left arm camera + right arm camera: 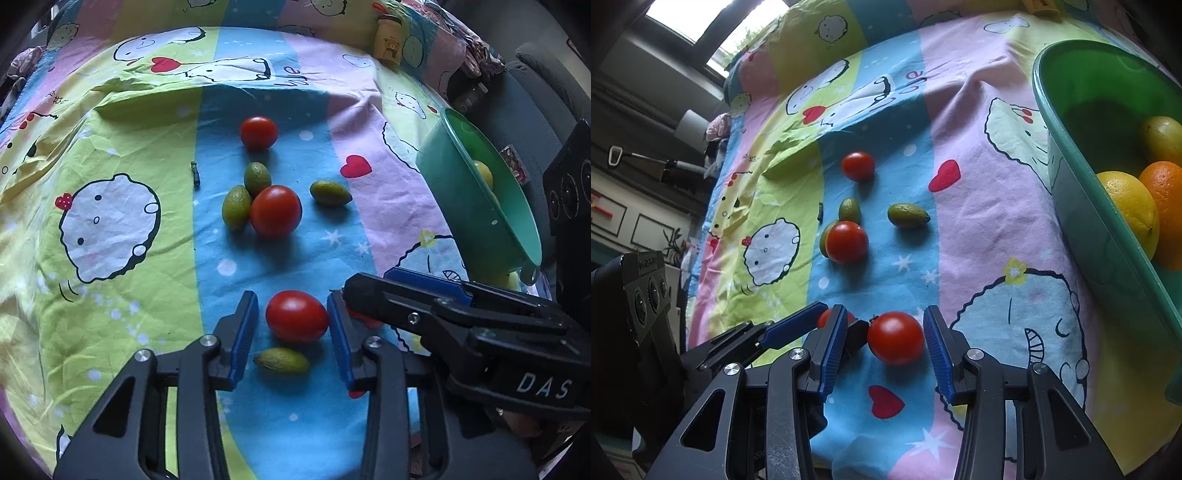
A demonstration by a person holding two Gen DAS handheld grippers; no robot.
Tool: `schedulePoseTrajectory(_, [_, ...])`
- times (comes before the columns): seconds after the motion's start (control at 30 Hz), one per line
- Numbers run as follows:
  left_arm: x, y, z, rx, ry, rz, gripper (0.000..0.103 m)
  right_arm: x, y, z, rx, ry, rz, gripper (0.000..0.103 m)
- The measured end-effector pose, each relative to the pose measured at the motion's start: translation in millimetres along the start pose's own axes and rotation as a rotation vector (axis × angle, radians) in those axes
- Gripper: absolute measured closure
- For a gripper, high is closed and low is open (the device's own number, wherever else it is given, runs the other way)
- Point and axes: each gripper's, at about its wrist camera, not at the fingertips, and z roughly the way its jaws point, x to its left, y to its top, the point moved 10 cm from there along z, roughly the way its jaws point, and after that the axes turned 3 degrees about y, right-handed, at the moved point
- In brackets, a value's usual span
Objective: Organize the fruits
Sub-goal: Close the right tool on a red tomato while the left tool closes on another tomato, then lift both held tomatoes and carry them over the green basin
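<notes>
Both grippers' ribbed fingers apart (no contact) w/ smooth round tomatoes (296,316) (895,338) between.

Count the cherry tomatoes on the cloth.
4. Far tomato at the back; middle tomato beside two green fruits; one tomato between the left gripper's fingers; another between the right gripper's fingers. None looks hidden.

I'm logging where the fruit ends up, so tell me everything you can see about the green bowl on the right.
The green bowl looks like smooth, slightly translucent plastic with a thin flared rim. It sits at the right edge of the patterned cloth; the wide lens makes it look tilted. Inside lie a yellow lemon, an orange and a yellow-green fruit. Neither claw touches it.
</notes>
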Motion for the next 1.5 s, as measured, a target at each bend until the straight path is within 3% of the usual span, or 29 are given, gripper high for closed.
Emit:
schedulePoseTrajectory(0.93, [14.3,1.7,-6.8,-0.015,0.065,-0.027,0.07,-7.6,0.2,6.0,0.007,0.002,0.026,0.068])
schedulePoseTrajectory(1.3, [10.5,6.7,-17.1,-0.046,0.038,-0.038,0.07,-11.8,11.4,-6.1,-0.045,0.024,0.075,0.069])
schedulePoseTrajectory(1.5, [3.5,15.4,-30.1,-0.103,0.033,-0.029,0.07,-9.8,20.9,-20.7,-0.102,0.016,0.072,0.069])
